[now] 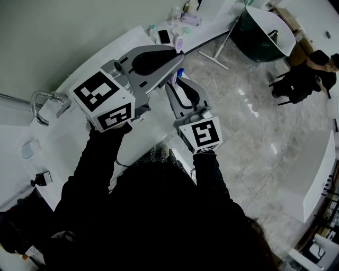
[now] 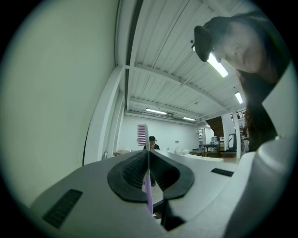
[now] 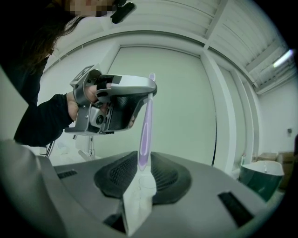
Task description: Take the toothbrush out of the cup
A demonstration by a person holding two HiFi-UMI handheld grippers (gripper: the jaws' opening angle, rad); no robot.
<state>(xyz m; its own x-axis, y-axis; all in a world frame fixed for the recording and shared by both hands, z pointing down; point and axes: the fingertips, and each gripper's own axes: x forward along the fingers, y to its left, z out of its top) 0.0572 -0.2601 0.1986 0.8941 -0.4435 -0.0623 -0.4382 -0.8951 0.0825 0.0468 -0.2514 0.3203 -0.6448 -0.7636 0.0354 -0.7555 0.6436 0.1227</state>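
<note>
My left gripper (image 2: 147,155) is shut on a purple toothbrush (image 2: 141,135); the bristle head stands up above the jaws and the handle hangs below them. In the right gripper view the toothbrush (image 3: 145,125) runs upright from the left gripper (image 3: 150,88) down to the mouth of a clear cup (image 3: 138,200). My right gripper (image 3: 142,174) is shut on that cup. Whether the handle's end is still inside the cup I cannot tell. In the head view the left gripper (image 1: 177,55) sits just above the right gripper (image 1: 179,83), both over the edge of the counter, and the cup is hidden.
A white counter (image 1: 63,137) runs along the wall, with a chrome faucet (image 1: 42,103), a phone (image 1: 164,36) and small bottles (image 1: 177,16). A dark green basin (image 1: 262,32) stands beyond it. A person (image 1: 307,74) sits at the far right on the marble floor (image 1: 254,132).
</note>
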